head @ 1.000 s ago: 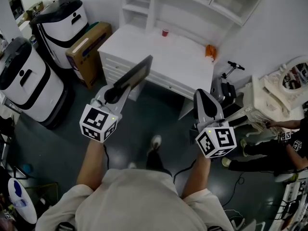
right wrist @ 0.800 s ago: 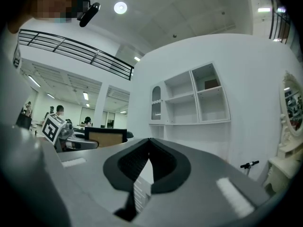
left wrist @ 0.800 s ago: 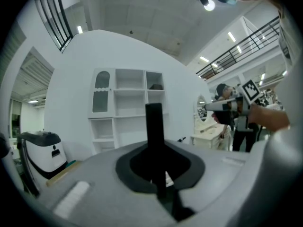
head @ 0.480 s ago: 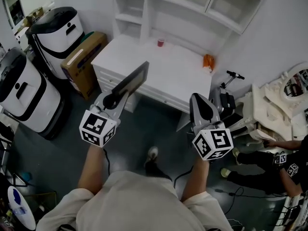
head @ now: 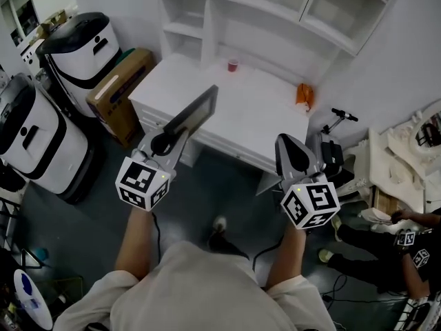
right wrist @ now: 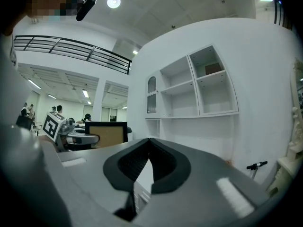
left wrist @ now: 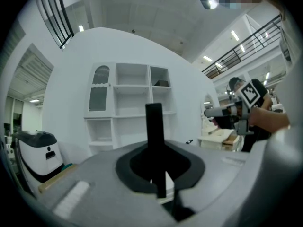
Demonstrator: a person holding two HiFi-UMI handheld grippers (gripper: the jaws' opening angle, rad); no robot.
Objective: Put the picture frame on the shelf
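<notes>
The picture frame (head: 193,114), dark and seen edge-on, stands upright in my left gripper (head: 165,141), which is shut on its lower edge. In the left gripper view the frame (left wrist: 154,126) rises as a black bar from between the jaws of the left gripper (left wrist: 160,174). My right gripper (head: 290,147) is beside it to the right, shut and holding nothing. Its jaw tips meet in the right gripper view (right wrist: 148,145), where the frame's brown back (right wrist: 106,134) shows at left. The white shelf unit (head: 275,9) stands ahead, above the white desk (head: 248,119).
A red cup (head: 233,65) and an orange object (head: 304,94) sit on the desk. Two white-and-black machines (head: 81,43) (head: 27,136) and a cardboard box (head: 117,83) stand at left. A scooter (head: 331,147) and another person (head: 393,250) are at right.
Both grippers and I have moved closer to the desk and shelf. The frame stays in the left gripper. The person at right now shows lower in the view.
</notes>
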